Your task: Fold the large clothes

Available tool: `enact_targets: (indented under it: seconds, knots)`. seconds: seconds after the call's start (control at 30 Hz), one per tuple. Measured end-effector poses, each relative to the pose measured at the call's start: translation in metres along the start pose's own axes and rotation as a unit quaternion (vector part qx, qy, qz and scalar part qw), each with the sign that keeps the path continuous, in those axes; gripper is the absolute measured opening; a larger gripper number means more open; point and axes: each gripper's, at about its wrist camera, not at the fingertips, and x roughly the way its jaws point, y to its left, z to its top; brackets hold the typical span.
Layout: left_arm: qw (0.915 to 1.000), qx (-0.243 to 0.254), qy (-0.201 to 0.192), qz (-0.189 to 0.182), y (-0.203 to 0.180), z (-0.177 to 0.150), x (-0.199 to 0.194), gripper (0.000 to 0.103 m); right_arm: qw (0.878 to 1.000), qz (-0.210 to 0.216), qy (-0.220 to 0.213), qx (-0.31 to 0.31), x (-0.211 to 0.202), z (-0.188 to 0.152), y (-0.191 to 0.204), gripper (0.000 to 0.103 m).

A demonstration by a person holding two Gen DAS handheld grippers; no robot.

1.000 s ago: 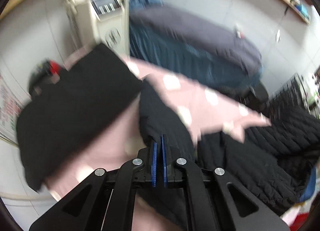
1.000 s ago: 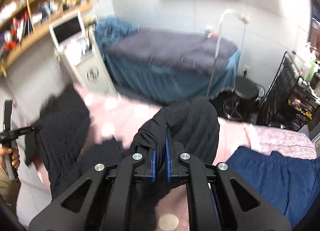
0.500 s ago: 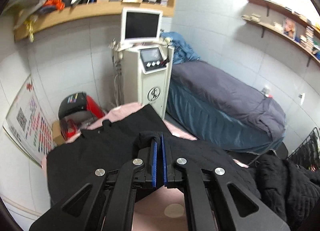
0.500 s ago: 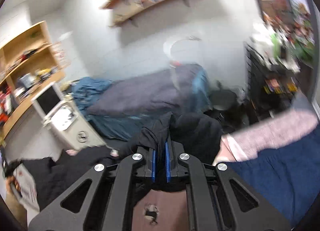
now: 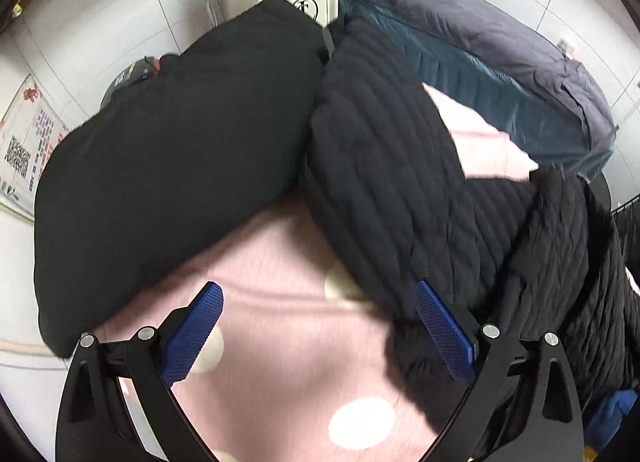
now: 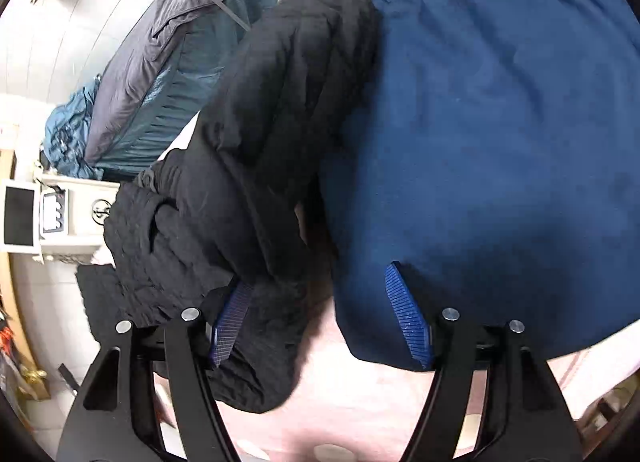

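Both grippers are opening at this moment. On the left gripper point(image 5: 316, 326) the blue pads are spread wide over the pink dotted bedcover point(image 5: 280, 342), and nothing is pinched; only the right-hand pad lies against the edge of the black quilted jacket point(image 5: 392, 165). On the right gripper point(image 6: 316, 314) the jaws are parting too, and a fold of the jacket point(image 6: 256, 165) lies loose between them, draped over the left pad, unpressed. The jacket is laid across the bedcover, between a smooth black garment point(image 5: 172, 149) on one side and a navy garment point(image 6: 500, 133) on the other, which it touches.

The step in hand is judged to be the release of the jacket after a fold. It is done well if both jaws are fully parted before the tools are lifted, so that no cloth is dragged up. The right pad should be slid clear of the draped fold gently. The layers are best pressed flat afterwards, since quilted padding is likely to spring back.
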Motion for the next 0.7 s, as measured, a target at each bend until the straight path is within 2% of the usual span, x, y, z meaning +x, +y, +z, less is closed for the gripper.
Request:
enact_targets:
  seconds: [0.07,0.17,0.27,0.37,0.43,0.53,0.57,0.7]
  knots:
    - [0.9998,-0.014,-0.004,-0.009,0.006,-0.011,-0.007,0.095,0.999,-0.019,-0.020,-0.027,-0.013,-0.004,0.006,0.068]
    - [0.9989,-0.012,-0.019,-0.041,-0.004,-0.030,-0.019,0.096,0.989,-0.070,-0.068,-0.111,-0.029,-0.016,0.037,0.068]
    - [0.9978,0.037,-0.008,-0.055,-0.038,-0.043,-0.019,0.096,0.966,-0.092,-0.099,-0.221,-0.029,-0.043,0.090,0.068]
    - [0.9945,0.081,0.012,-0.065,-0.078,-0.058,-0.012,0.096,0.954,-0.063,-0.070,-0.286,-0.009,-0.064,0.134,0.068]
    - [0.9915,0.098,0.024,-0.082,-0.105,-0.068,-0.008,0.096,0.946,-0.028,-0.026,-0.322,0.015,-0.076,0.169,0.068]
    - [0.9889,0.116,0.027,-0.088,-0.130,-0.082,-0.009,0.096,0.935,0.007,0.007,-0.355,0.042,-0.090,0.215,0.068]
    - [0.9884,0.121,0.026,-0.088,-0.137,-0.088,-0.010,0.096,0.928,0.018,0.019,-0.373,0.055,-0.095,0.236,0.068]
    - [0.9882,0.127,0.035,-0.077,-0.136,-0.105,-0.008,0.096,0.916,0.014,0.033,-0.399,0.098,-0.111,0.289,0.068]
